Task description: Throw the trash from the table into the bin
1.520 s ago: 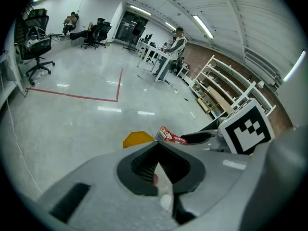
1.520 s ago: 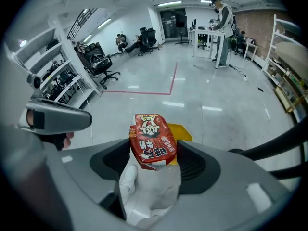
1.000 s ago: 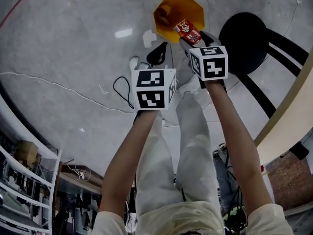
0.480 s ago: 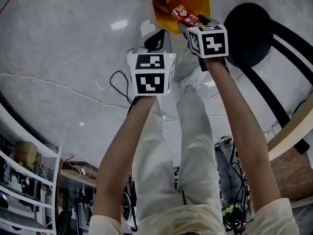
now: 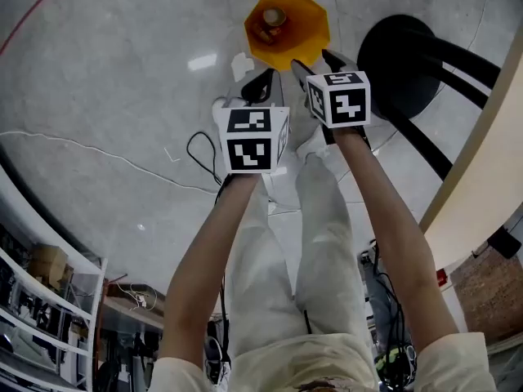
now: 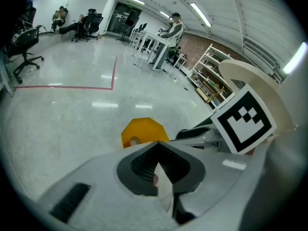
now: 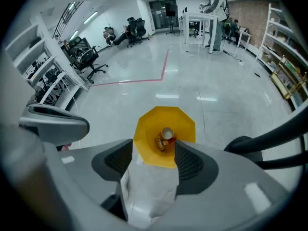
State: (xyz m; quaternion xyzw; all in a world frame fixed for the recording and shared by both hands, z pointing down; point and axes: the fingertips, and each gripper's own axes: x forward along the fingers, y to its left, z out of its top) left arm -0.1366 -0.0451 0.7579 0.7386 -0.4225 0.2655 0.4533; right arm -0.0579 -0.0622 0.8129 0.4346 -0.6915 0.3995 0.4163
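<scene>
The yellow bin (image 5: pixel 298 35) stands on the floor ahead, with a small can (image 5: pixel 272 16) and a red packet (image 7: pixel 160 142) lying inside it. My right gripper (image 5: pixel 315 60) hangs just in front of the bin's near edge. Its jaws are wide apart and closing, and nothing is between them. In the right gripper view the bin (image 7: pixel 185 126) shows through the gap of that gripper (image 7: pixel 154 153). My left gripper (image 5: pixel 263 78) is beside it on the left, its jaws shut tip to tip (image 6: pixel 157 146) and holding nothing.
A black stool base (image 5: pixel 400 55) stands right of the bin. A pale table edge (image 5: pixel 482 170) runs down the right side. A black cable (image 5: pixel 200 149) and a white scrap (image 5: pixel 241 64) lie on the floor at left. The person's white trouser legs (image 5: pixel 319 219) are below.
The red packet that hung at the right gripper's tips over the bin has left them and now lies in the bin. Both grippers have stayed close to where they were.
</scene>
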